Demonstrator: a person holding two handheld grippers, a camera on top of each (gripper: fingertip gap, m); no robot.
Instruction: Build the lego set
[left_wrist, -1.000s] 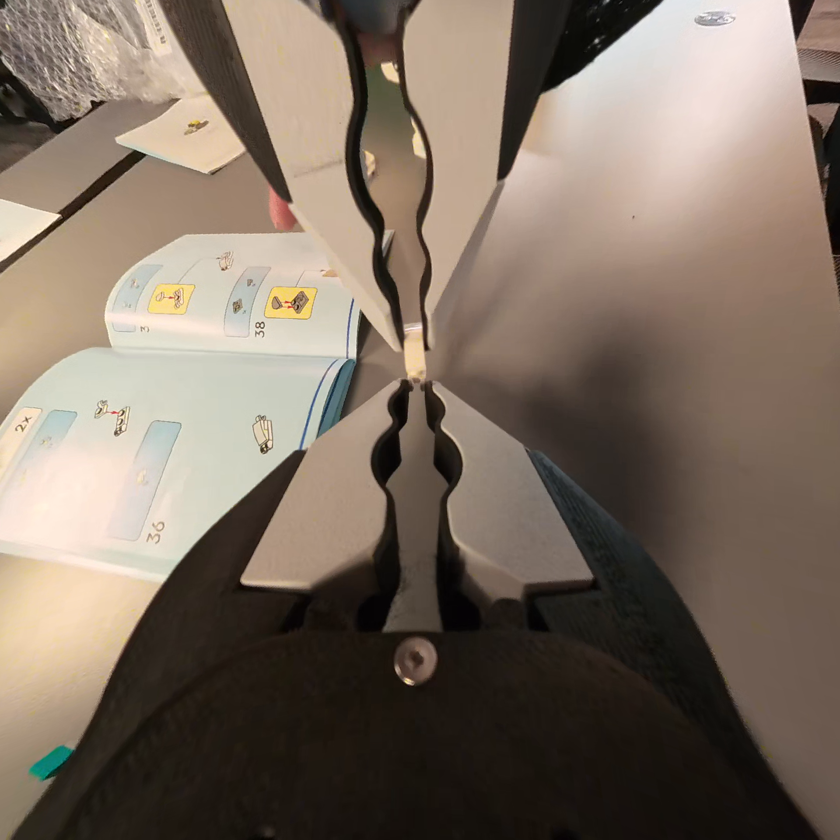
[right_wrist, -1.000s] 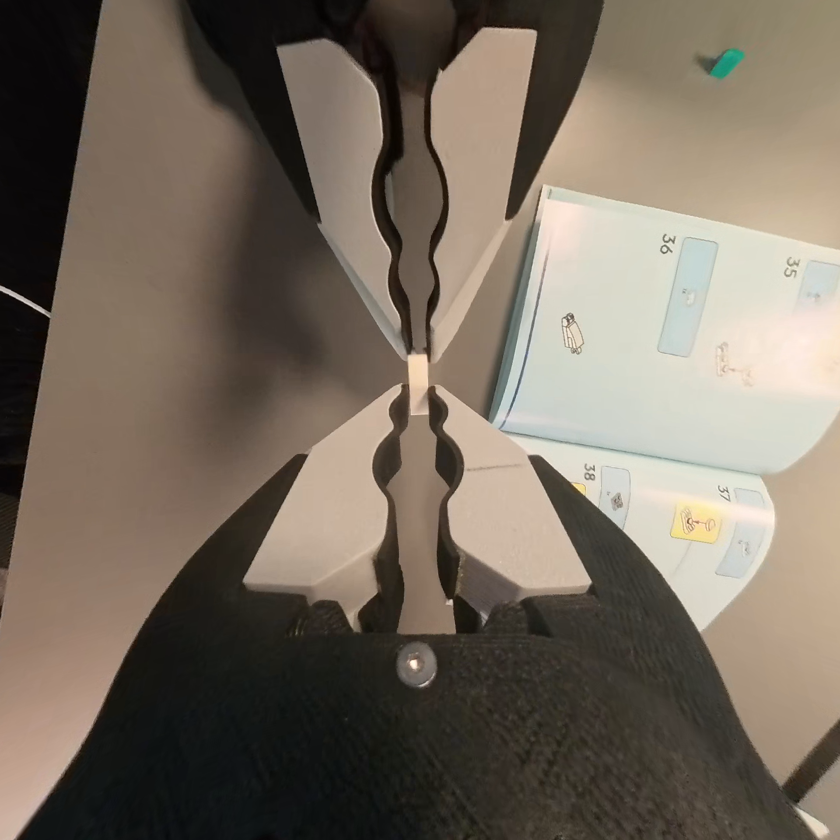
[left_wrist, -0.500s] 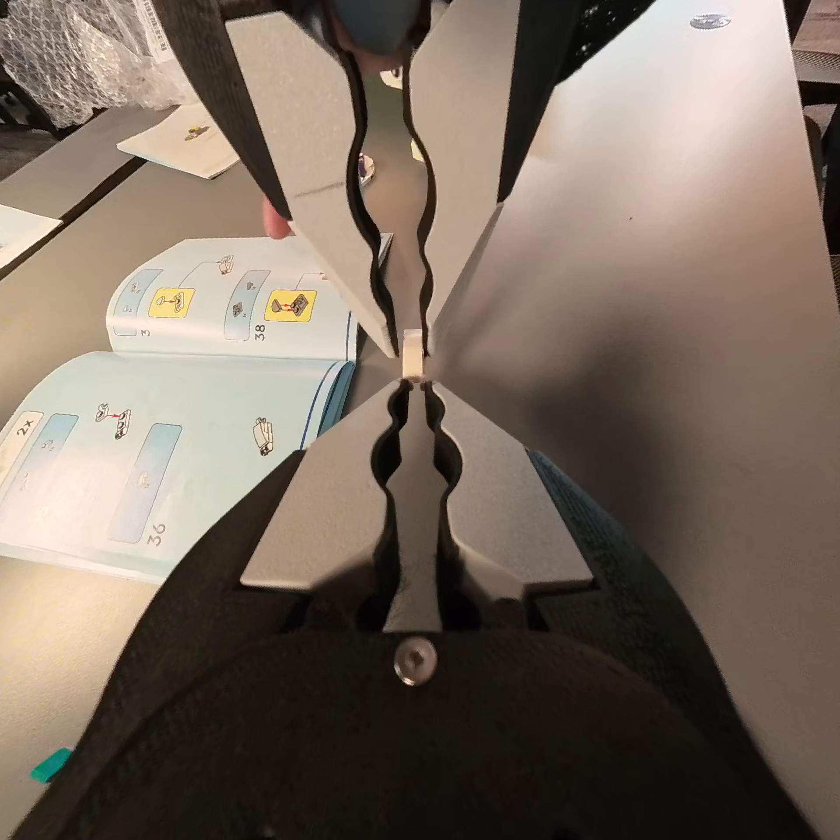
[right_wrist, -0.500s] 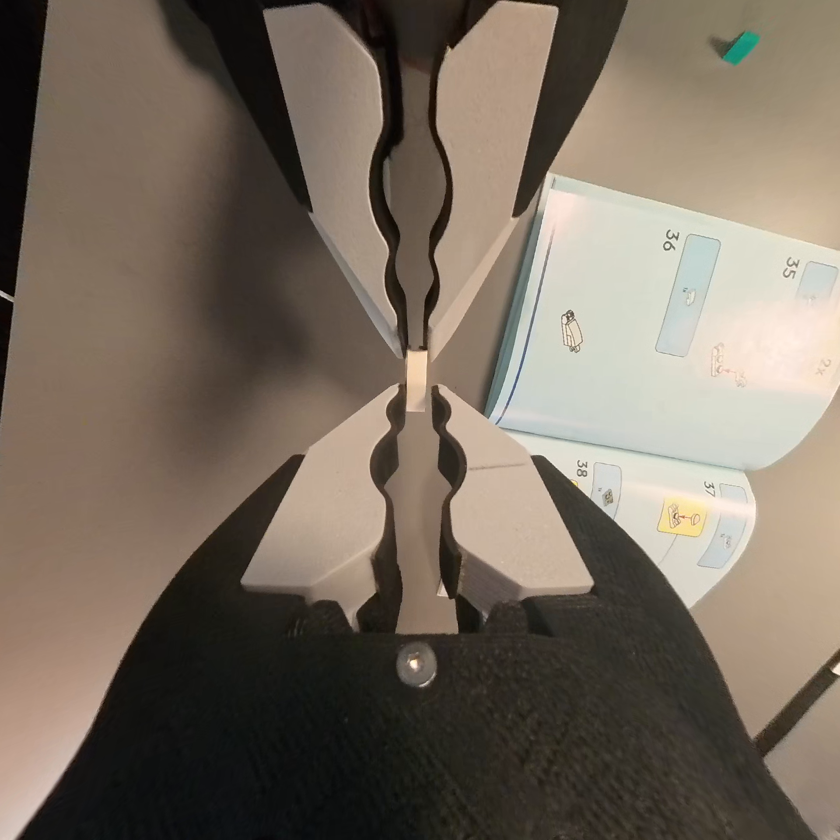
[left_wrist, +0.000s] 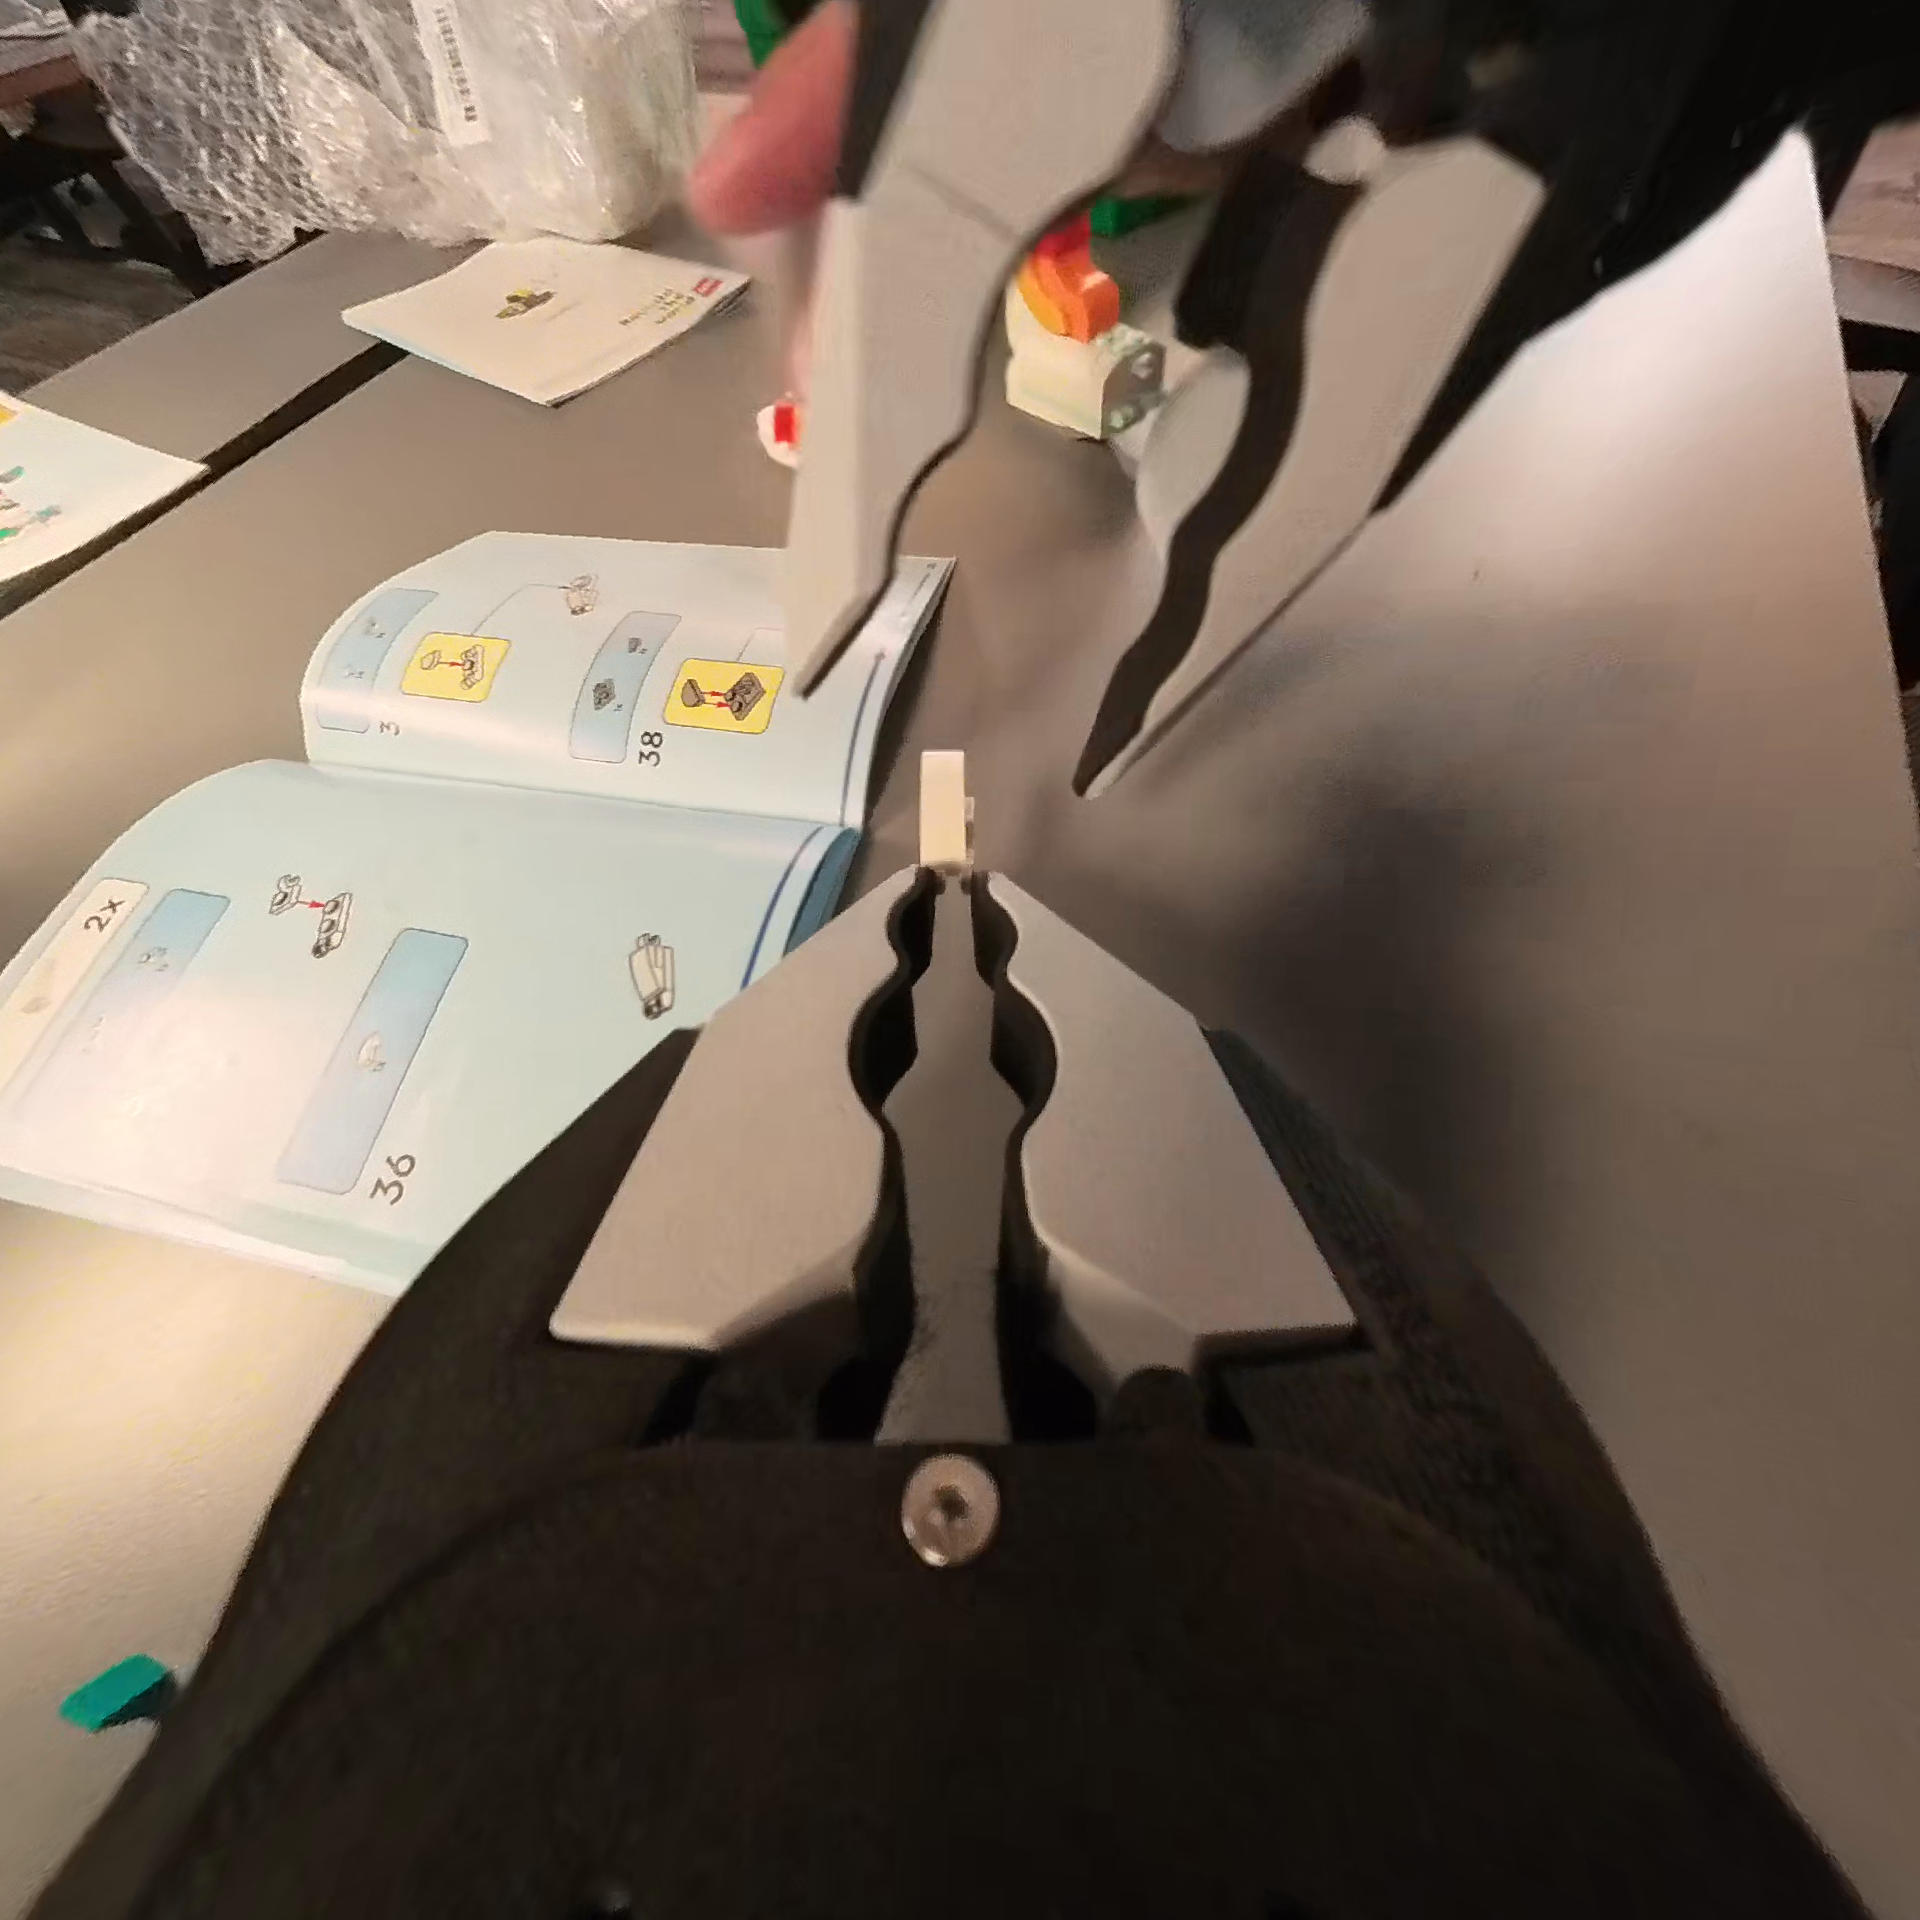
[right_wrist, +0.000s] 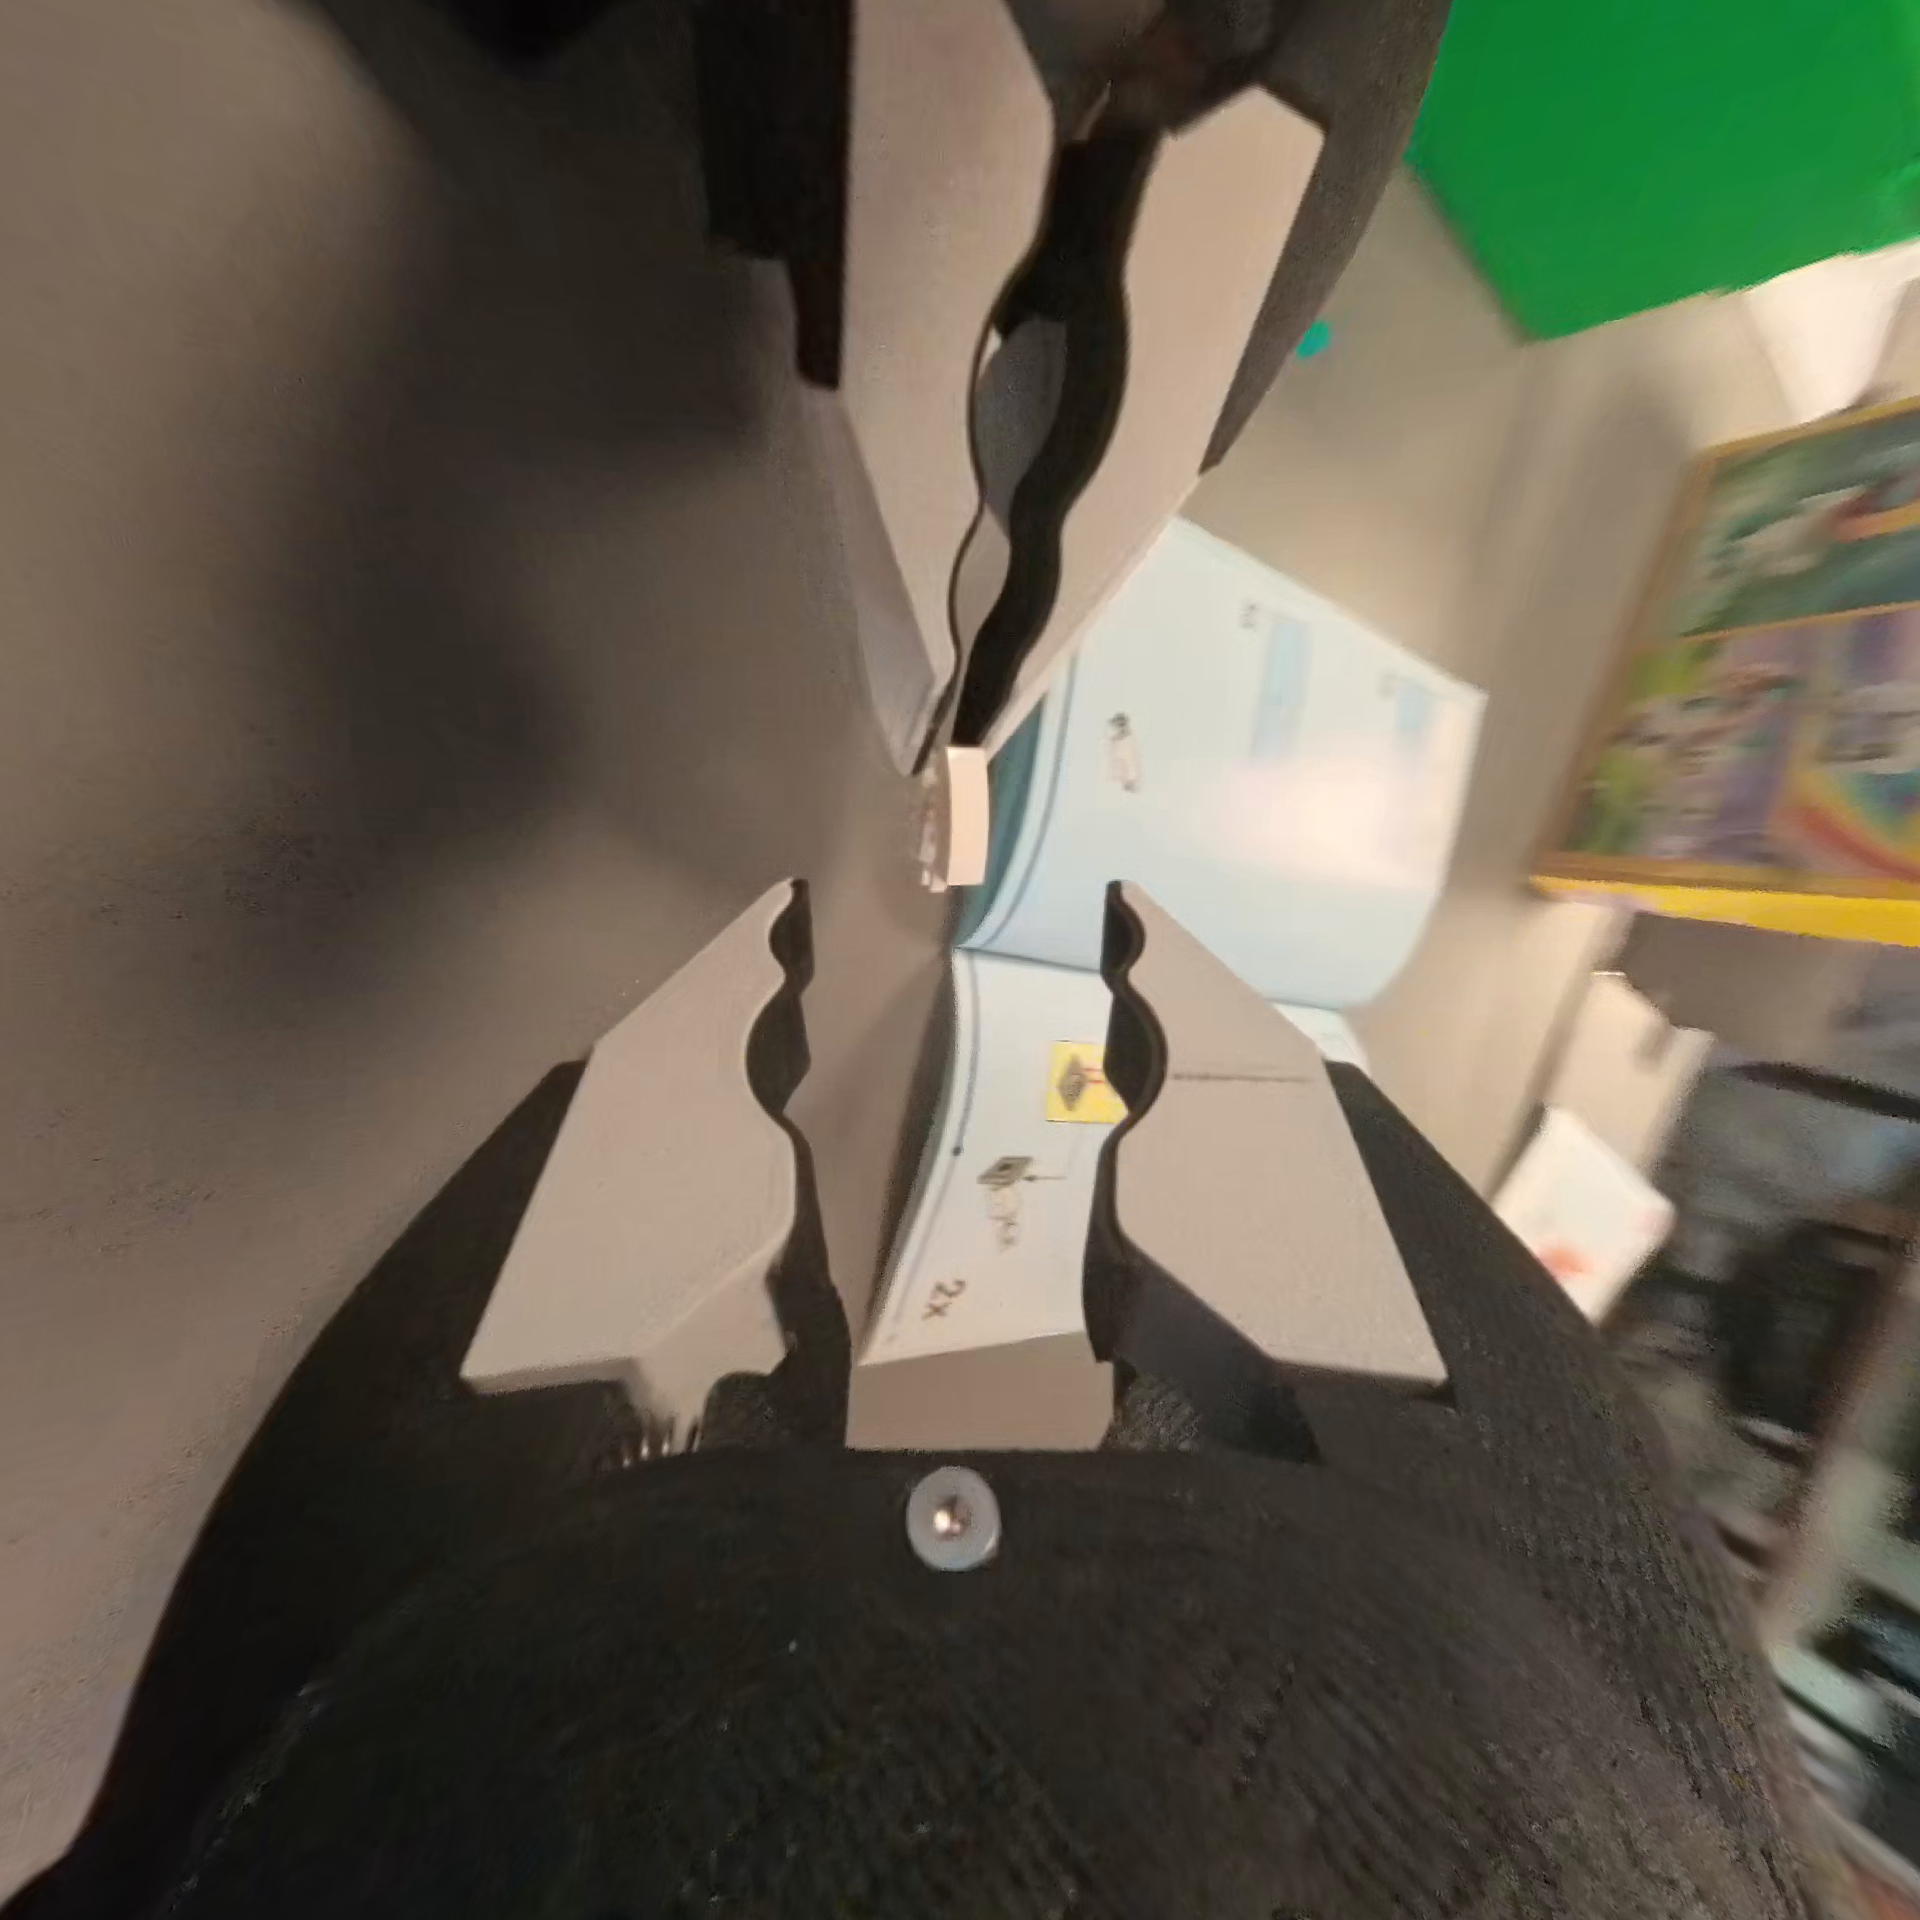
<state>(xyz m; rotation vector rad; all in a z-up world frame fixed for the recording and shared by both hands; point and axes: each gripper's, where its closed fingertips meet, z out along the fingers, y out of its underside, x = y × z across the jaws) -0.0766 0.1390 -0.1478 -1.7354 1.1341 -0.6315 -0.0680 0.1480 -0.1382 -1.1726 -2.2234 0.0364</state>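
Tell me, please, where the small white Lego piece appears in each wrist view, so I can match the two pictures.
Left wrist view: the white Lego piece stands just above centre, pinched at the tips of the left gripper.
Right wrist view: the same piece hangs near centre, above the open right gripper.
Shared landmark: the open light-blue instruction booklet, left of the piece in the left view, right of it in the right view.

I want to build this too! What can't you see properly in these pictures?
- White piece, left wrist view: its lower end is hidden between the left gripper fingers; its studs are too small to count.
- Colourful model, left wrist view: partly hidden behind the open right gripper.
- Picture box, right wrist view: motion-blurred and cut off by the edge.
- Booklet, right wrist view: its drawings are blurred.
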